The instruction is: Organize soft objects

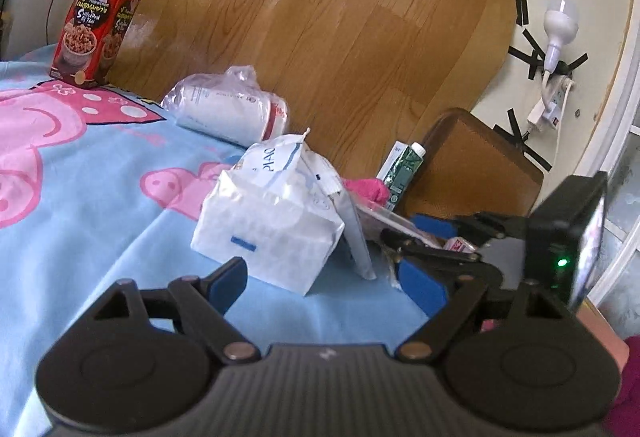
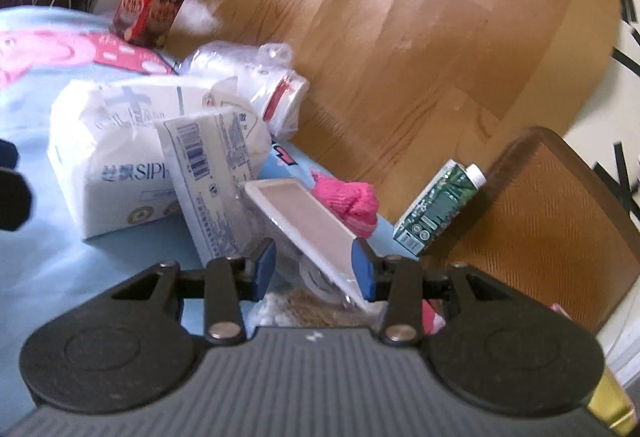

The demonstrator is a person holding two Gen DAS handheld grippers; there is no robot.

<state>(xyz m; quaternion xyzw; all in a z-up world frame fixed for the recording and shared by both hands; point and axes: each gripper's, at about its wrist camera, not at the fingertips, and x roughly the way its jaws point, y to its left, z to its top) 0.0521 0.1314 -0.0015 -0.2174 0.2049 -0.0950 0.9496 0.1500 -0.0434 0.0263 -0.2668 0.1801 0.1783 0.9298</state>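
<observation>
Left wrist view
- Left gripper (image 1: 324, 285): jaws spread wide, nothing between the blue pads; it hangs just above the blue sheet, right in front of the tissue pack.
- Tissue pack (image 1: 268, 233): white plastic-wrapped pack with blue print, standing on the blue cartoon bedsheet (image 1: 80, 197), its top crumpled.
- Flat white packet (image 1: 356, 233): leans against the right side of the tissue pack.
- Bagged white roll (image 1: 228, 105): lies on its side behind the tissue pack, near the wooden board (image 1: 340, 17).
- Red snack box (image 1: 96, 25): upright at the far left, against the board.
- Pink cloth (image 1: 368, 189): bunched behind the flat packet, beside a green carton (image 1: 400, 173) that leans on a brown chair back (image 1: 472, 165).
- Right gripper (image 1: 416, 261): seen from the side at the right edge; from here its grip is hard to read.

Right wrist view
- Right gripper (image 2: 316, 269): jaws partly closed around a clear-wrapped white tray (image 2: 304, 213); the right pad touches the tray's edge, and whether the left pad presses is unclear because of blur.
- White tray: tilted, its far end rising toward the tissue pack (image 2: 120, 141).
- Flat white packet (image 2: 208, 177): barcode side showing, leaning on the tissue pack, just left of the tray.
- Pink cloth (image 2: 352, 201): just behind the tray.
- Green carton (image 2: 436, 205): tilted against the chair back (image 2: 552, 205).
</observation>
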